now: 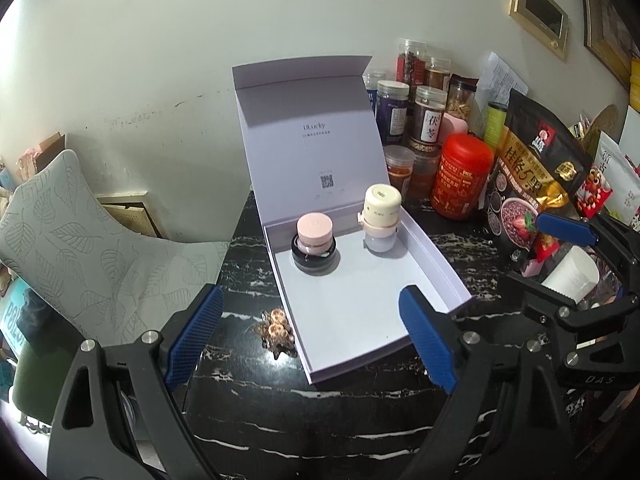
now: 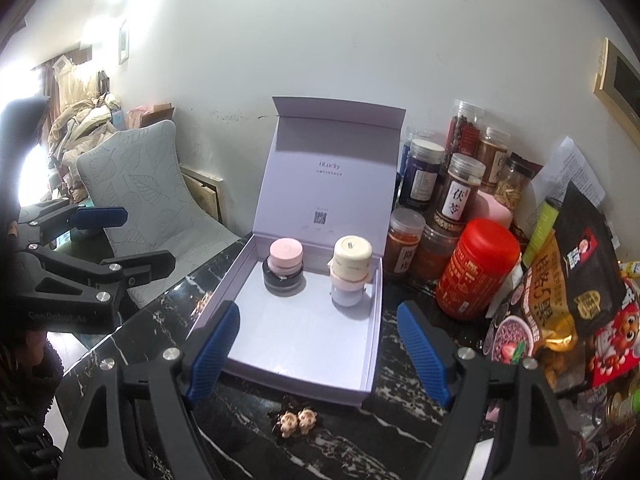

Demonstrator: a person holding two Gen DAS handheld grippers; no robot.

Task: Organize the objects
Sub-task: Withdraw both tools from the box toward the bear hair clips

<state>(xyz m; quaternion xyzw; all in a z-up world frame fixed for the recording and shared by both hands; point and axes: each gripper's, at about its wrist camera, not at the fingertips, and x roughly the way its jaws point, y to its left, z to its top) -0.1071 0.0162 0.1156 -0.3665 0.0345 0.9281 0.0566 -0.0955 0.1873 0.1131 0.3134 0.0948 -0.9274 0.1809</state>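
A white gift box (image 1: 360, 312) (image 2: 304, 340) lies on the black marble table (image 1: 320, 420) with its lid standing up. At its back stand a pink-capped jar on a black base (image 1: 314, 228) (image 2: 286, 254) and a cream-capped stack over a pink and lavender jar (image 1: 382, 204) (image 2: 352, 256). A small brown ornament with two little figures (image 1: 278, 330) (image 2: 298, 420) rests on the table by the box's near edge. My left gripper (image 1: 312, 320) (image 2: 150, 238) and right gripper (image 2: 318, 320) (image 1: 524, 252) hover open in front of the box, with nothing between their blue pads.
Several clear jars of dried goods (image 1: 430, 120) (image 2: 460, 192), a red canister (image 1: 464, 176) (image 2: 478, 268) and a black oat bag (image 1: 528, 184) (image 2: 560, 280) crowd the table right of the box. A leaf-patterned chair (image 1: 80, 216) (image 2: 136, 184) stands to the left.
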